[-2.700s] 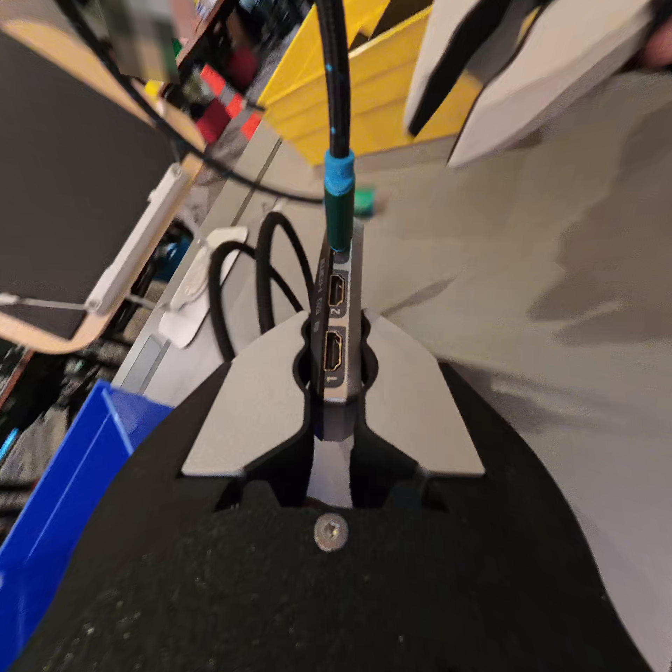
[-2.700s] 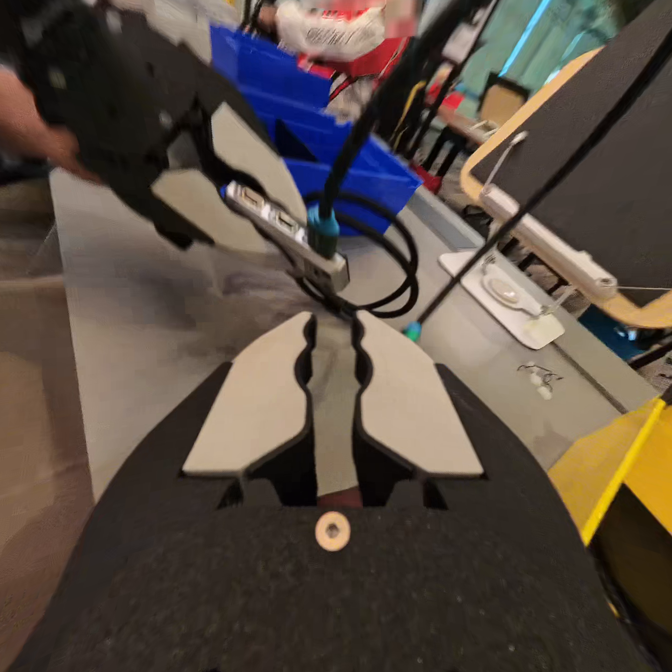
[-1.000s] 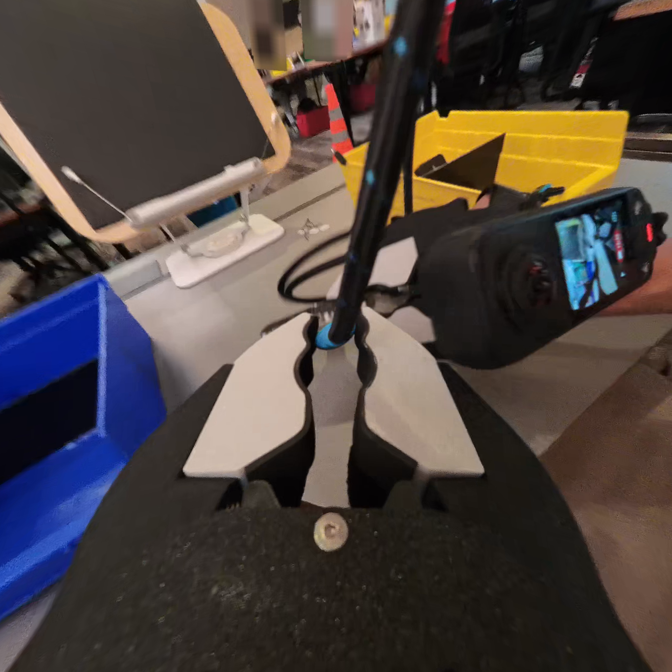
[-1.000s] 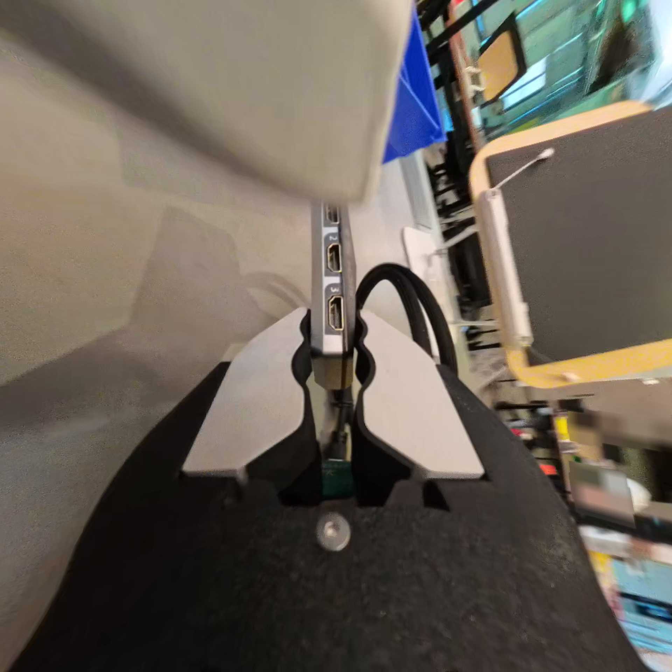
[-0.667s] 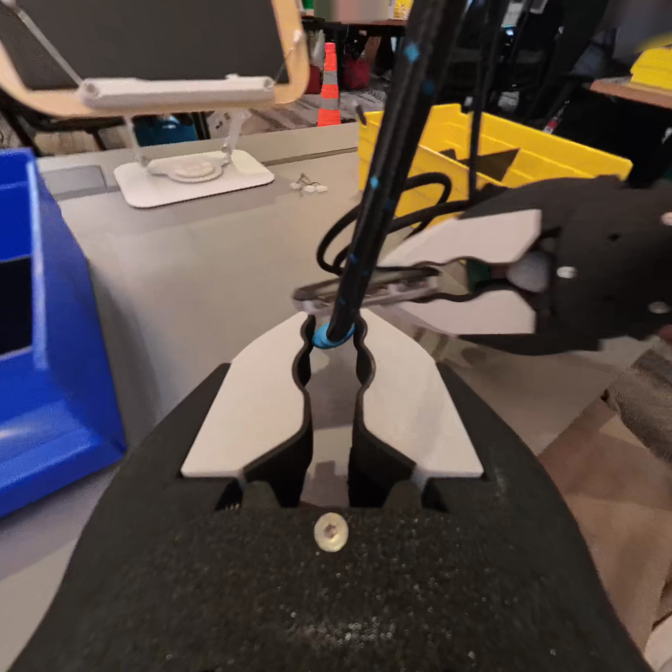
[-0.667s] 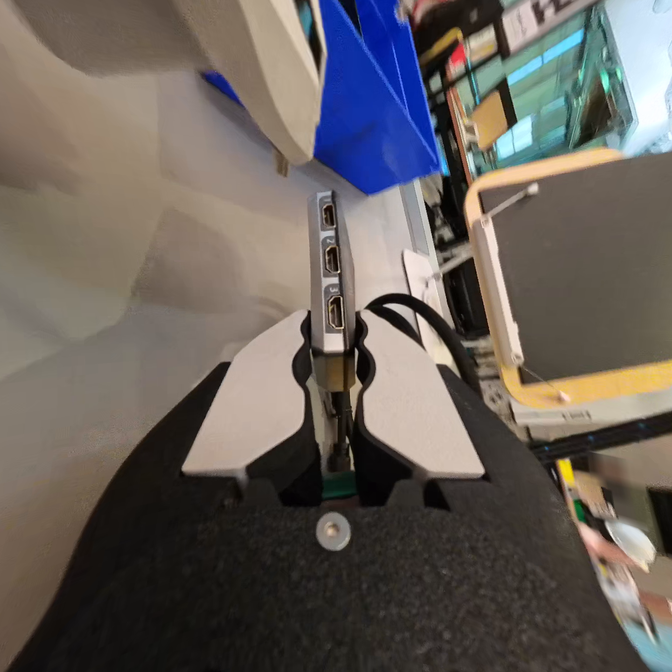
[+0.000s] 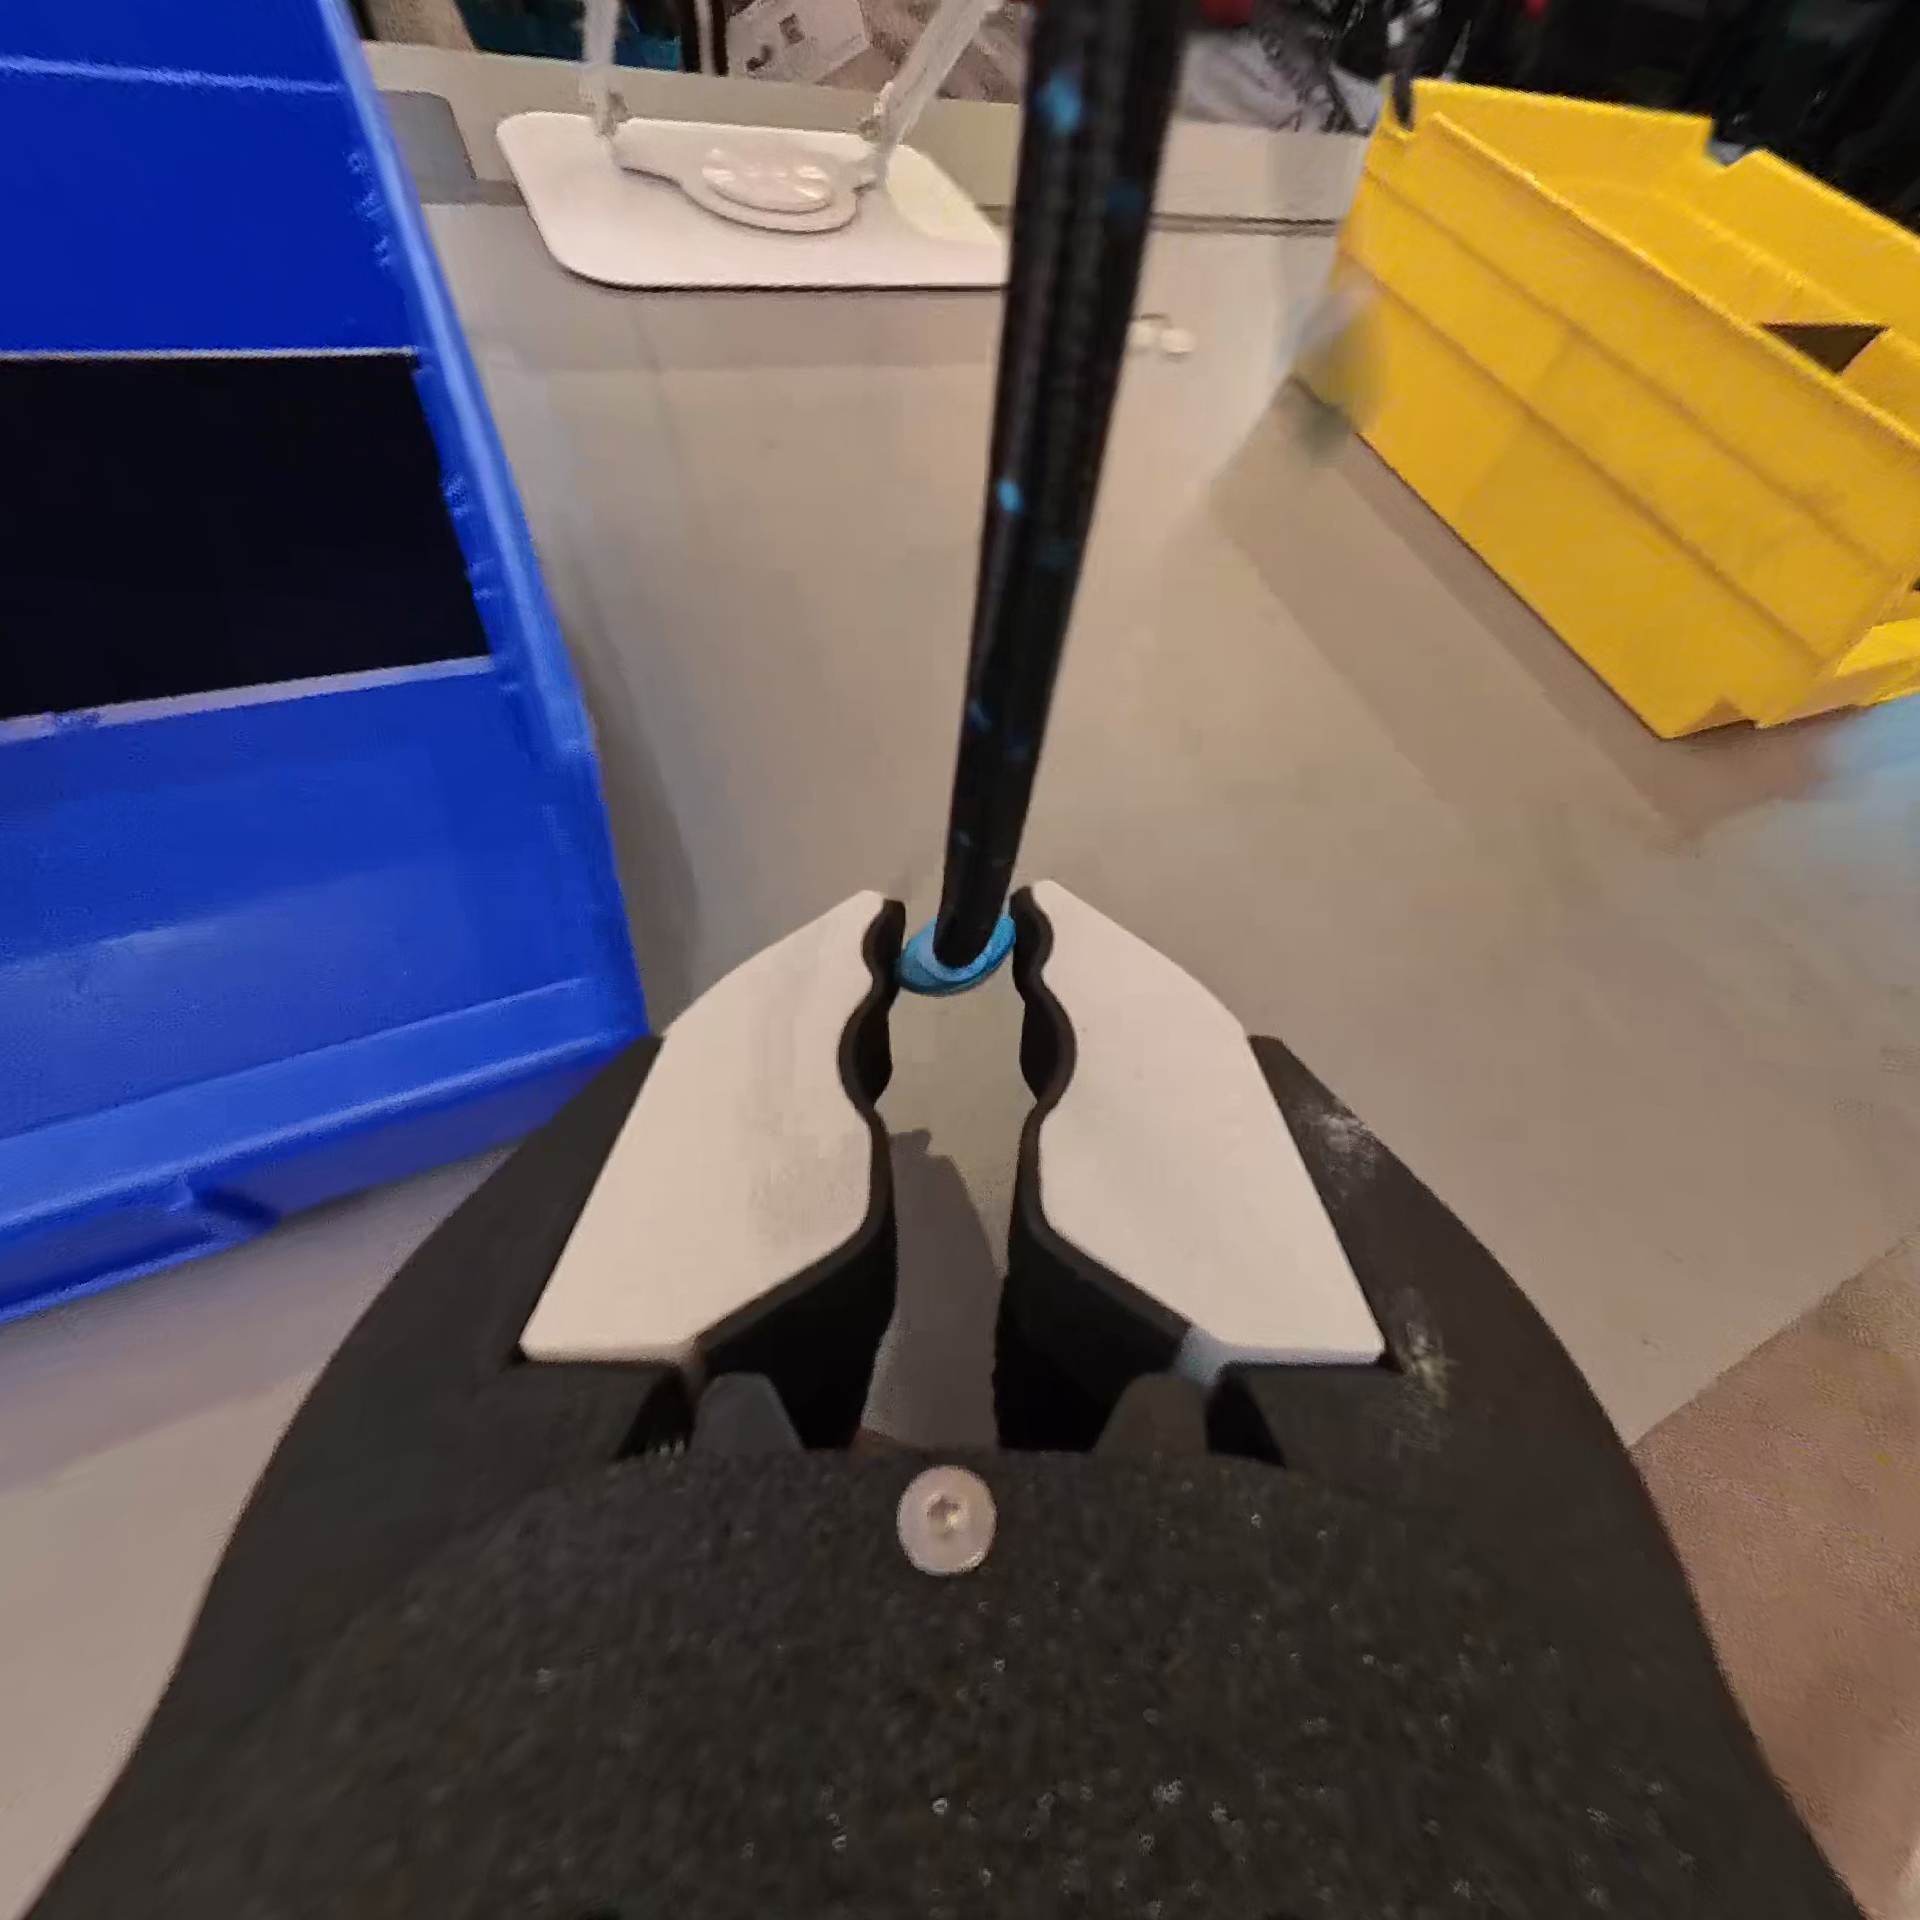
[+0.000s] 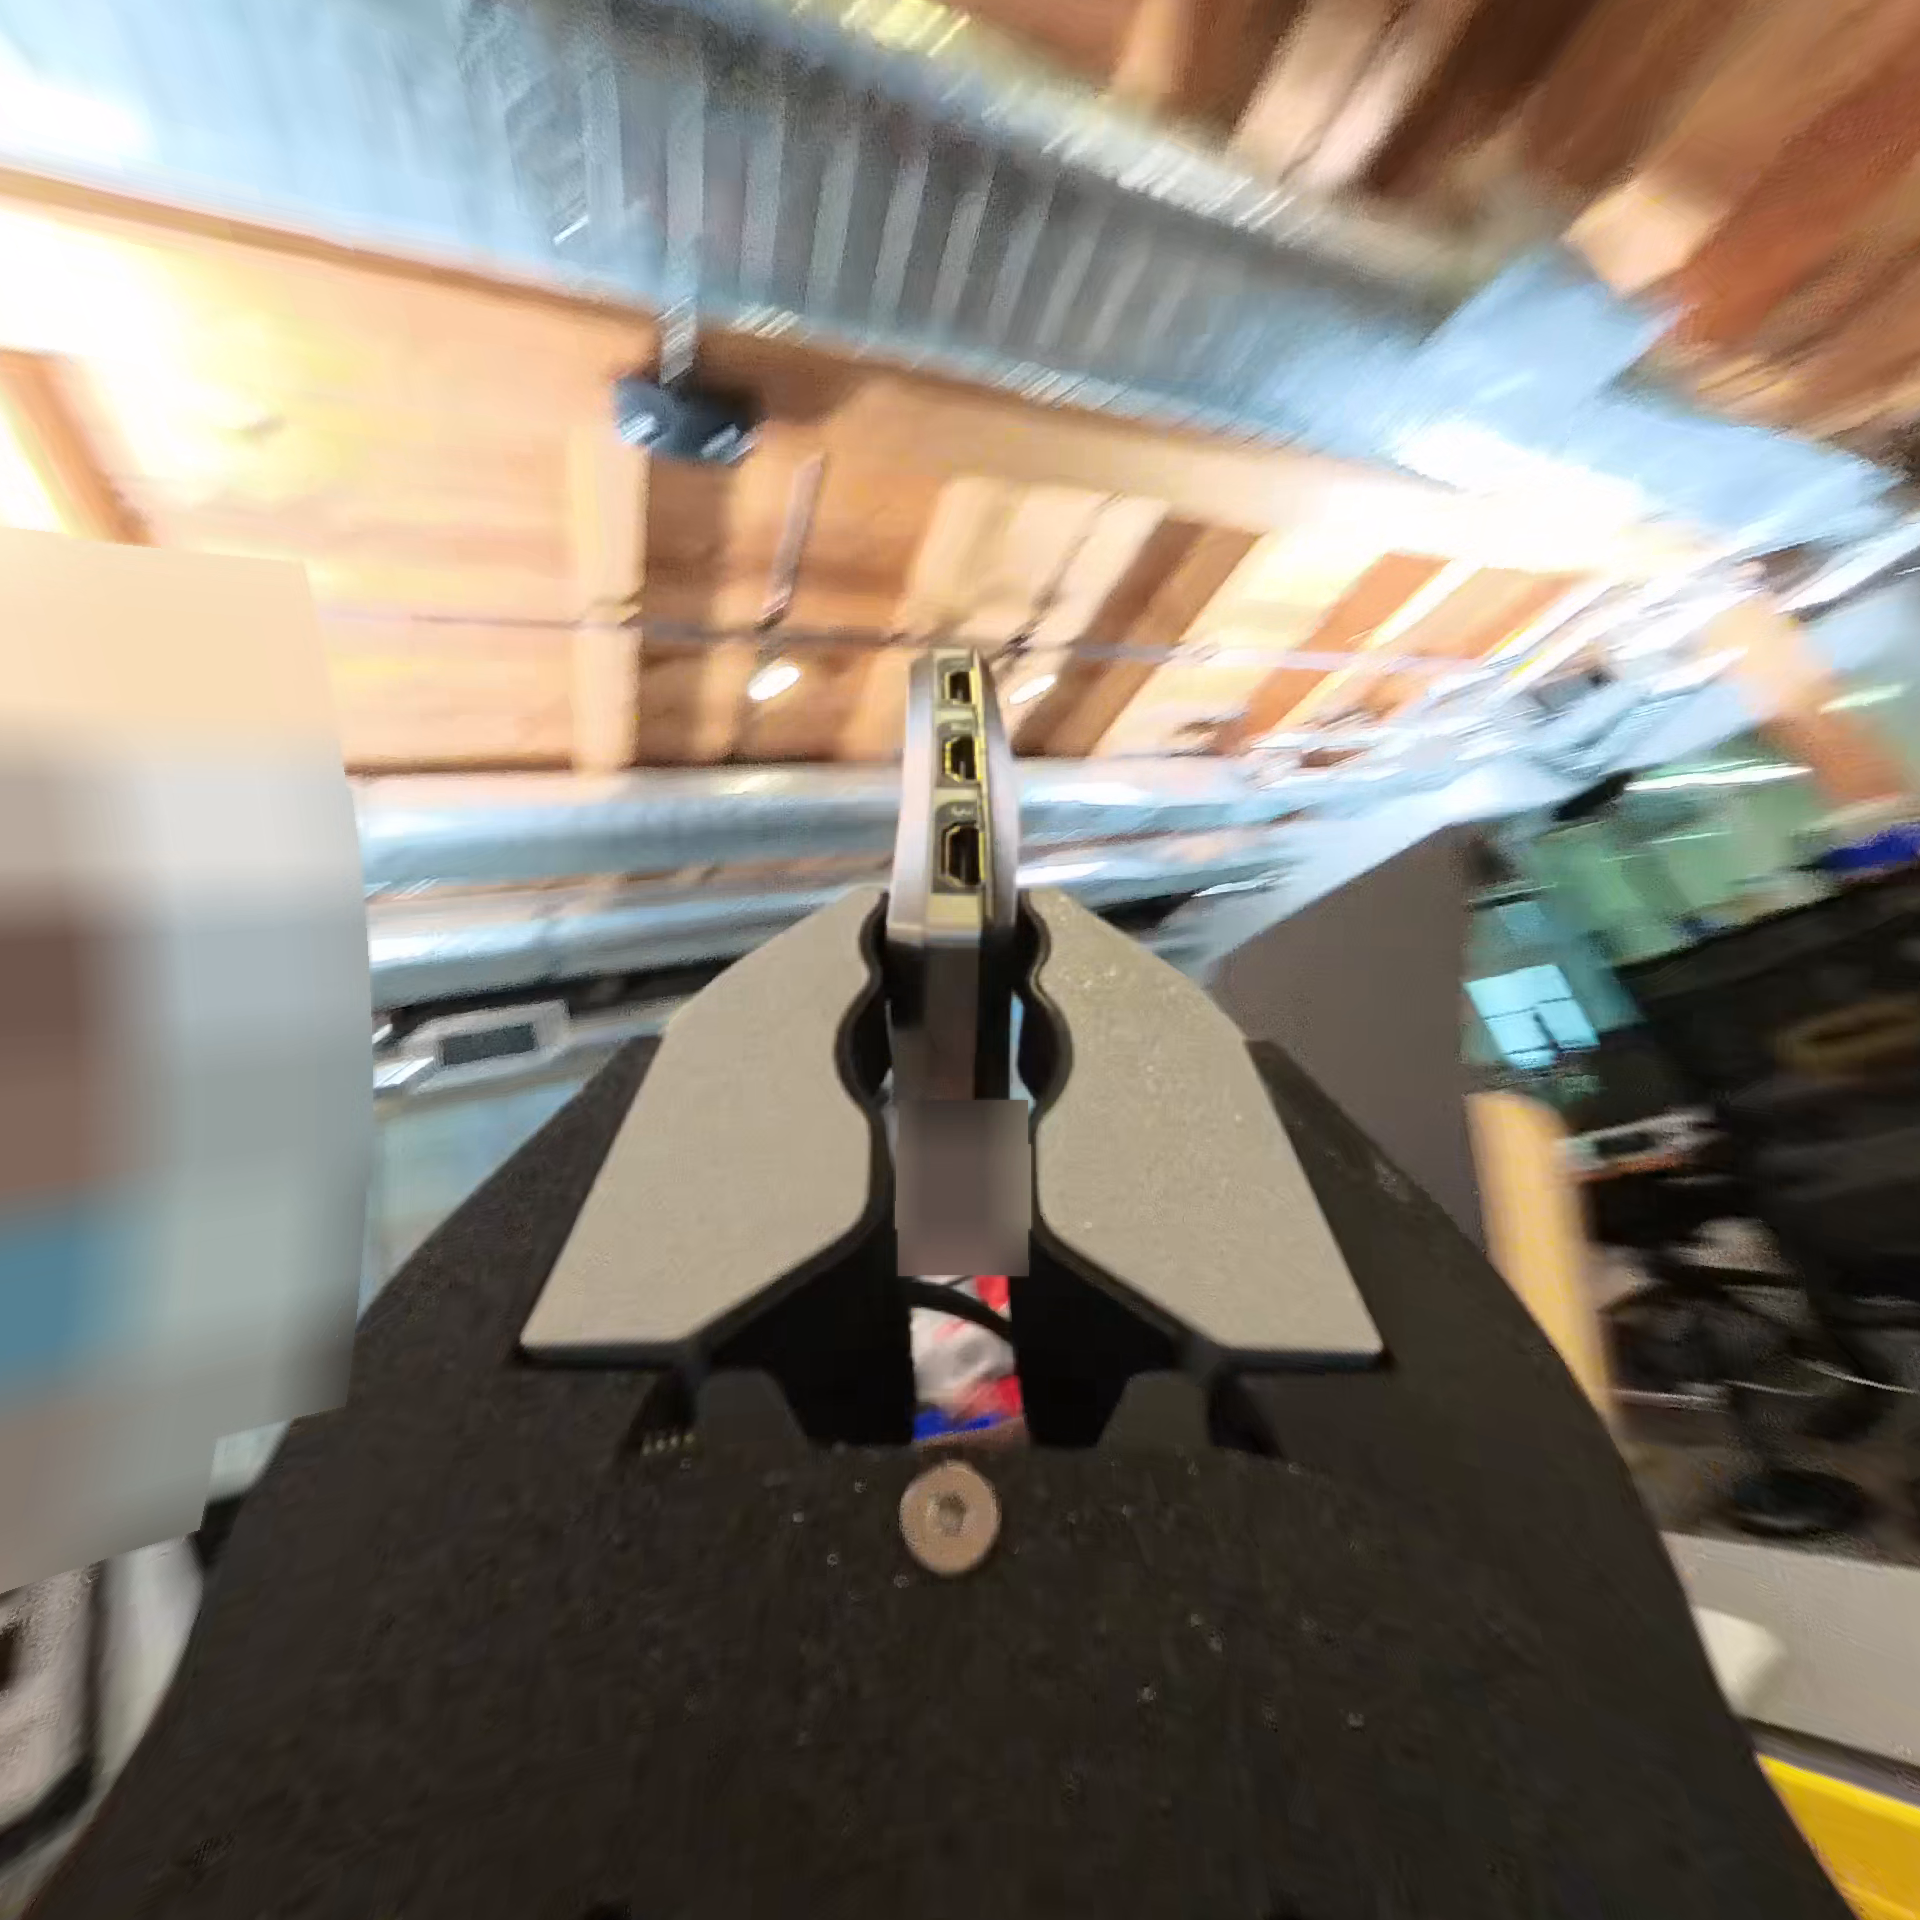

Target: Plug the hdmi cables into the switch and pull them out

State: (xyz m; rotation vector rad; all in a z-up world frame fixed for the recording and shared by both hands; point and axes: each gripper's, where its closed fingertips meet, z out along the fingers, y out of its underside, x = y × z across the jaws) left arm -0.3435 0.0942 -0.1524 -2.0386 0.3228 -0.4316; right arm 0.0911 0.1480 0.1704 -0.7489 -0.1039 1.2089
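On your far left sits the blue bin (image 7: pixel 260 644), resting on the grey counter (image 7: pixel 1299 935), and behind it there's a white stand base (image 7: pixel 748 208) at the back edge. Now your left tongs (image 7: pixel 954 961): they're clamped on the cable (image 7: pixel 1029 520) right at its blue collar (image 7: pixel 948 964), gripped at the very tips, and the black braided cord with blue flecks runs straight up and away out of the top of the shot. The plug end itself is hidden below the tips, so you can't see it. Over to the right, the yellow bin (image 7: pixel 1621 416) stands well apart from the cable. On to your right tongs (image 8: pixel 954 935): they're clenched on the switch (image 8: pixel 951 831), held edge-on and tipped up toward the ceiling, its end pinched between the tips. Three ports face you in a row up its narrow edge, all of them bare, nothing plugged in. The background here is heavily blurred, so little else can be made out.
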